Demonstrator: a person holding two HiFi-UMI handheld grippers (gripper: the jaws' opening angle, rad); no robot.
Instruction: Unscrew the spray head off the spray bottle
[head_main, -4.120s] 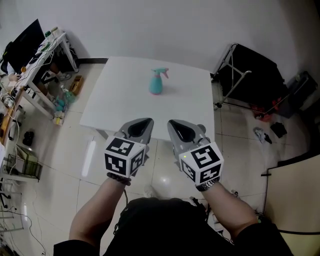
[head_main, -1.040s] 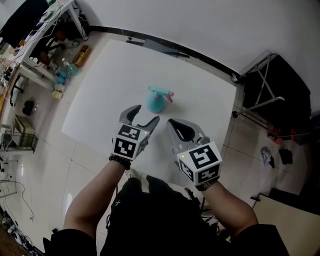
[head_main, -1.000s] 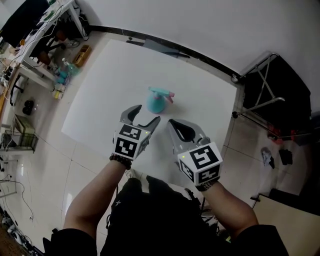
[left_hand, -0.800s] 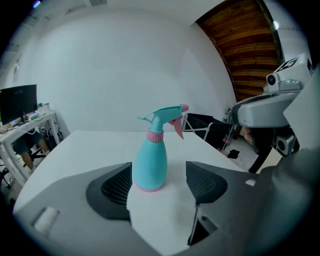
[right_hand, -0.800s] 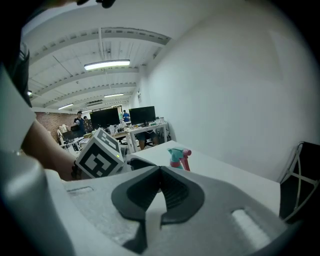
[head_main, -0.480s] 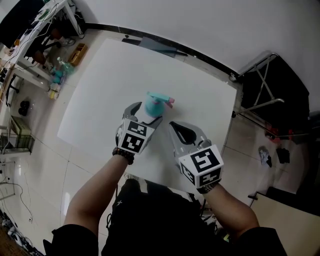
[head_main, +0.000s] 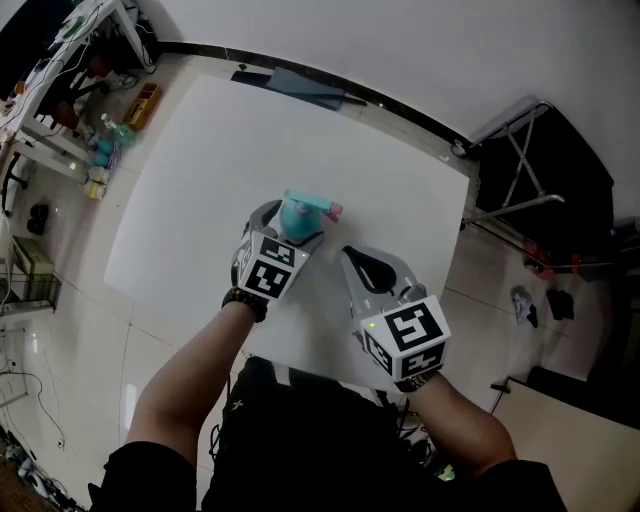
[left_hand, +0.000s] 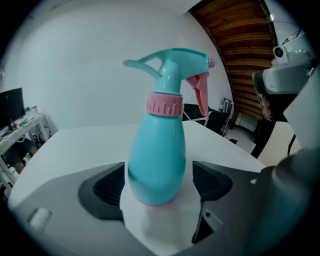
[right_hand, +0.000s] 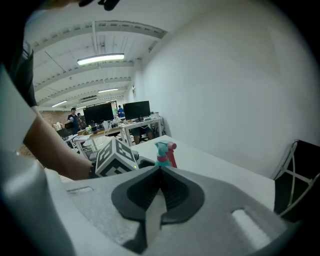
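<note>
Bottle (left_hand: 157, 160): teal, upright on the white table (head_main: 200, 160), roughly mid-table, nearer the person's edge than the far one. Spray head (left_hand: 172, 67) is on, seated over a pink collar (left_hand: 164, 104). The pink trigger (left_hand: 201, 95) hangs below the nozzle, which points to the right in the left gripper view.

Left gripper (left_hand: 159, 181): jaws spread, one on each side of the bottle's lower body. The left pad sits just beside the bottle wall, and contact cannot be confirmed. The right pad shows a narrow strip of table between it and the bottle, so the bottle is bracketed, not pinched. In the head view this gripper reaches forward over the table, with the bottle's top showing just past its marker cube (head_main: 268, 278).

Right gripper (right_hand: 159, 180): jaws pressed together, nothing between them. It is held low over the near part of the table, to the right of the left gripper and apart from it. It points towards the bottle, well short of it. Its own view shows the bottle small and upright beyond the jaw tips, with the left gripper's cube just to the bottle's left.

Background in the right gripper view: desks with monitors (right_hand: 136, 109), far off.
</note>
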